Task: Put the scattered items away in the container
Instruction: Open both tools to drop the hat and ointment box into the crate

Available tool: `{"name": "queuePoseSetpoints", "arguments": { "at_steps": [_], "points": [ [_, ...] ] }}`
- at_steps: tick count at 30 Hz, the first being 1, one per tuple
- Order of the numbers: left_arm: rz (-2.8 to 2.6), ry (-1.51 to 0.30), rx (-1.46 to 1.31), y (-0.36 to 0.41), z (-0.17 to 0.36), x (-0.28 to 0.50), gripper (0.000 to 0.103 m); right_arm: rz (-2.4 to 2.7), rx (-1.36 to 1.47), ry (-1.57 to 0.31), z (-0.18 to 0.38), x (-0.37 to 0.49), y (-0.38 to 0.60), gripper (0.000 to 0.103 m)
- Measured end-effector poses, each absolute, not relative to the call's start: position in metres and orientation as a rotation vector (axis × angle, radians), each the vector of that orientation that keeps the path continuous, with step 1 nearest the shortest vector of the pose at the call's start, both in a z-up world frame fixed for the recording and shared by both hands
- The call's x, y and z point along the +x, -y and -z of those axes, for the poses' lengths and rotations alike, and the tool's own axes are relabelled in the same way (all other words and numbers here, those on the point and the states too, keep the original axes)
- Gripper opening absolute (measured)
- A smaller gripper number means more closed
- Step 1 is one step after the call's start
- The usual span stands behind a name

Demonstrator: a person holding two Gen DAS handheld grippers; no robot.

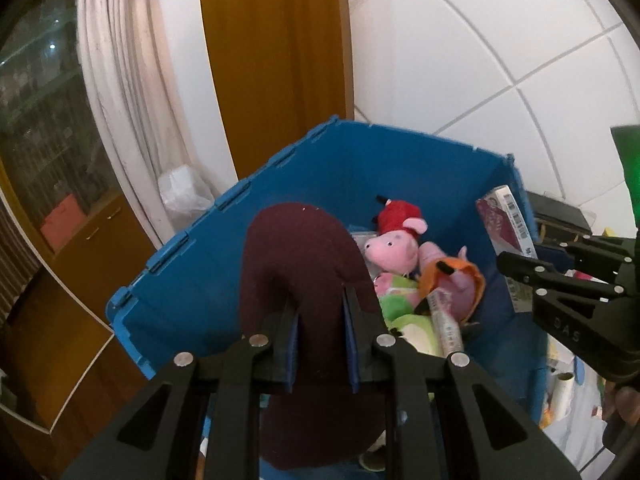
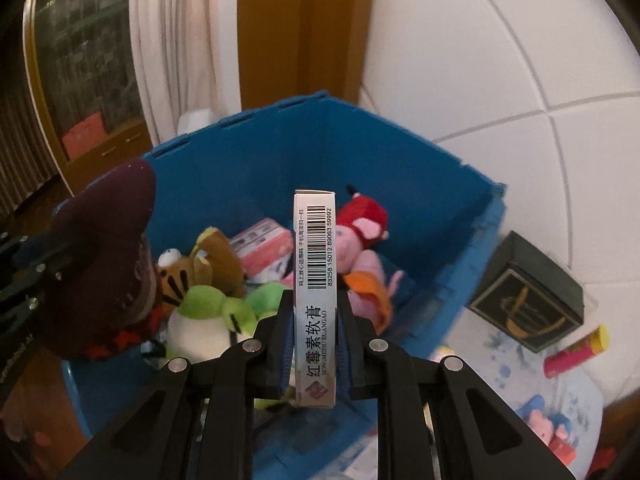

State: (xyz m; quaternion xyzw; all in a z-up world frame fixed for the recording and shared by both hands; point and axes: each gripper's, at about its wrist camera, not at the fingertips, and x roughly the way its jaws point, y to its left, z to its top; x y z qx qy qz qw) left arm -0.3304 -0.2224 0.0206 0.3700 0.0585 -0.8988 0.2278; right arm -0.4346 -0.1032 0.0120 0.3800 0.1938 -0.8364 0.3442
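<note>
A blue crate [image 1: 224, 264] [image 2: 240, 168] holds plush toys and boxes, among them a pink pig plush [image 1: 394, 250] [image 2: 360, 236] and a green frog plush [image 2: 208, 316]. My left gripper [image 1: 320, 312] is shut on a dark maroon plush [image 1: 300, 264] and holds it above the crate's near edge; it also shows at the left of the right wrist view [image 2: 104, 264]. My right gripper [image 2: 314, 320] is shut on a white ointment box [image 2: 315, 280] with a barcode, held upright above the crate. The right gripper shows at the right of the left wrist view [image 1: 520, 272].
A dark box with gold print [image 2: 528, 292] and a pink and yellow tube [image 2: 576, 352] lie on the patterned sheet [image 2: 520, 368] right of the crate. A small pig toy [image 2: 548, 432] lies nearer. A white curtain [image 1: 132, 100] and wooden cabinet [image 1: 92, 240] stand behind left.
</note>
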Motion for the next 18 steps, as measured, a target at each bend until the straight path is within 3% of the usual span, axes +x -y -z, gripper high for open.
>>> {"name": "queuePoseSetpoints", "arguments": {
  "at_steps": [5, 8, 9, 10, 11, 12, 13, 17, 18],
  "points": [
    [2.474, -0.193, 1.063, 0.243, -0.007, -0.336, 0.019, 2.17, 1.019, -0.514, 0.001, -0.44, 0.128, 0.018],
    [2.462, -0.192, 1.084, 0.251, 0.0, -0.338, 0.03, 2.19, 1.025, -0.503, 0.004, -0.442, 0.133, 0.029],
    [2.458, -0.189, 1.089, 0.253, 0.002, -0.338, 0.042, 2.198, 1.026, -0.501, 0.003, -0.442, 0.134, 0.038],
    [2.456, -0.185, 1.09, 0.255, 0.003, -0.338, 0.061, 2.205, 1.026, -0.502, 0.003, -0.442, 0.134, 0.048],
    [2.457, -0.179, 1.079, 0.256, 0.003, -0.337, 0.07, 2.213, 1.028, -0.502, 0.004, -0.442, 0.134, 0.055],
    [2.46, -0.174, 1.064, 0.256, 0.003, -0.335, 0.08, 2.218, 1.029, -0.502, 0.004, -0.442, 0.135, 0.069],
    [2.463, -0.169, 1.055, 0.256, 0.002, -0.334, 0.081, 2.225, 1.029, -0.504, 0.004, -0.441, 0.135, 0.081],
    [2.471, -0.161, 1.057, 0.254, 0.002, -0.333, 0.081, 2.258, 1.027, -0.494, 0.006, -0.438, 0.131, 0.094],
    [2.472, -0.161, 1.061, 0.254, 0.002, -0.333, 0.081, 2.269, 1.026, -0.492, 0.005, -0.437, 0.128, 0.102]
  ]
}}
